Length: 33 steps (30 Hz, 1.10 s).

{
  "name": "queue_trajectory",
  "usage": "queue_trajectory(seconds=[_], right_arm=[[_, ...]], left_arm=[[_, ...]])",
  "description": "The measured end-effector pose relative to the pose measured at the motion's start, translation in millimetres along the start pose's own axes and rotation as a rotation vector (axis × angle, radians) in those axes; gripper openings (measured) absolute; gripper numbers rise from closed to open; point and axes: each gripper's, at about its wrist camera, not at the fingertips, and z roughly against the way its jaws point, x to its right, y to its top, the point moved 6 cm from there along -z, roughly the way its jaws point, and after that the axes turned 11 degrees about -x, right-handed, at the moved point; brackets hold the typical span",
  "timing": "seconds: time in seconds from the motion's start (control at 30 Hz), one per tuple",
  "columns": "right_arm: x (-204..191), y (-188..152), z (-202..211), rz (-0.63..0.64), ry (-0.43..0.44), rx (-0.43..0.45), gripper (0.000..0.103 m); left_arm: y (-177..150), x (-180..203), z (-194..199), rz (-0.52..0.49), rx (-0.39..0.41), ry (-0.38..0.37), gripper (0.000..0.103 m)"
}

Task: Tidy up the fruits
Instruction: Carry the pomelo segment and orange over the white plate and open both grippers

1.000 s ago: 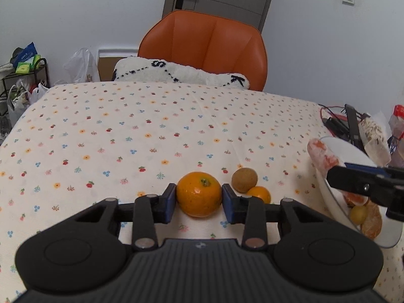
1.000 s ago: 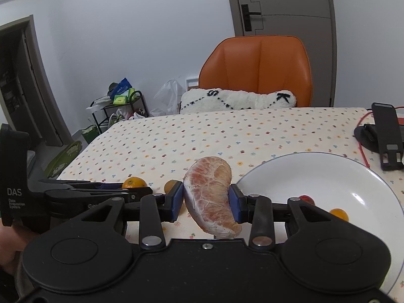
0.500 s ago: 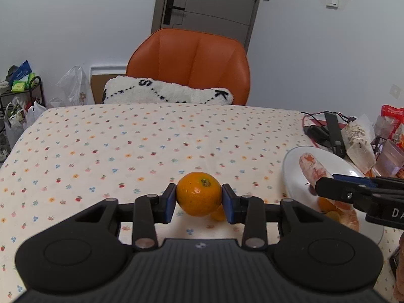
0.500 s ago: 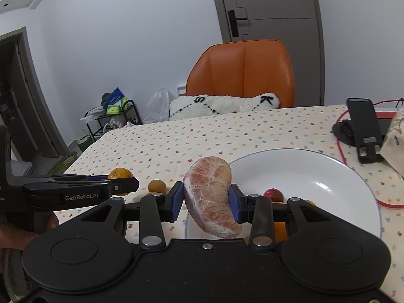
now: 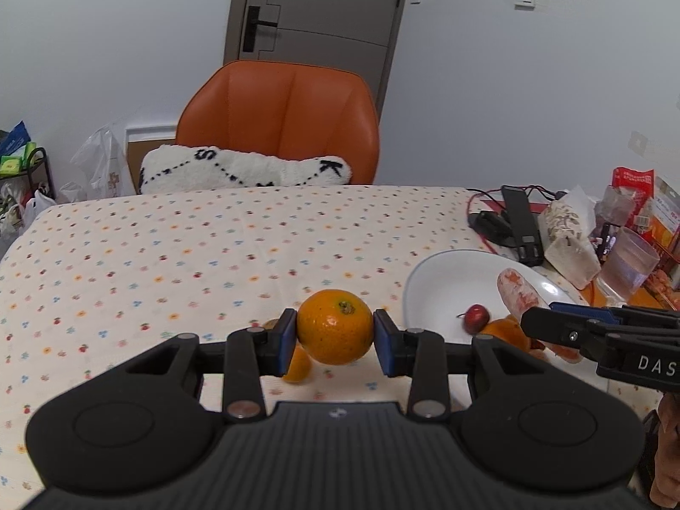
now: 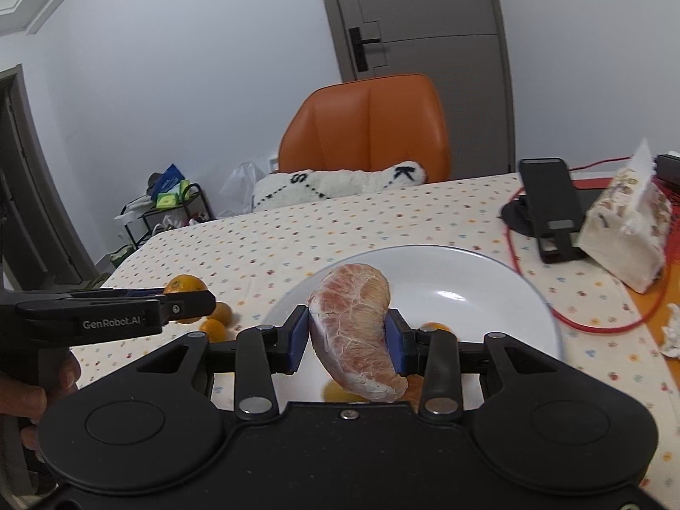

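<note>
My left gripper [image 5: 334,342] is shut on an orange [image 5: 334,326], held above the flowered tablecloth just left of the white plate [image 5: 442,280]. A small orange fruit [image 5: 297,366] lies on the cloth under it. My right gripper [image 6: 349,338] is shut on a peeled pink pomelo segment [image 6: 355,329], held over the near part of the white plate [image 6: 467,272]. In the left wrist view the pomelo segment [image 5: 516,293] and right gripper [image 5: 548,326] hang over the plate, which holds a red cherry-like fruit [image 5: 475,317] and orange pieces [image 5: 505,331]. The right wrist view shows the left gripper [image 6: 199,304] with its orange [image 6: 185,287].
Two small orange fruits [image 6: 216,321] lie on the cloth left of the plate. A phone stand [image 6: 552,212], red cable [image 6: 595,323] and tissue pack [image 6: 629,238] crowd the right side. An orange chair [image 5: 280,123] with a white cushion [image 5: 246,170] stands behind the table. A hand [image 6: 25,395] holds the left gripper.
Both grippers have moved right, toward and over the plate, each still holding its fruit. The left one has lifted its orange off the cloth; the pomelo segment now hangs over the plate.
</note>
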Motion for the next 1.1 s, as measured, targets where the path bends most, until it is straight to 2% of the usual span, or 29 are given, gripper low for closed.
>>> queue_trajectory(seconds=[0.67,0.8,0.83,0.93,1.1], right_arm=[[62.0,-8.6,19.0,-0.083,-0.08,0.021,0.037],[66.9,-9.0,19.1,-0.091,-0.085,0.023,0.037],[67.9,-9.0,19.1,-0.095,-0.087,0.023,0.037],[71.0,-8.6,18.6,-0.111,-0.092,0.027,0.038],[71.5,-5.4,24.7,-0.128,-0.098,0.057,0.047]], left_arm=[[5.1,65.8,-18.9,-0.079,-0.025,-0.077,0.037],[6.4,70.6,-21.4,-0.083,-0.03,-0.075,0.037],[7.2,71.2,-20.4,-0.087,-0.021,-0.07,0.04],[9.1,71.4,-18.1,-0.093,-0.012,-0.06,0.042],[9.5,63.1,-15.2,-0.076,-0.015,-0.046,0.048]])
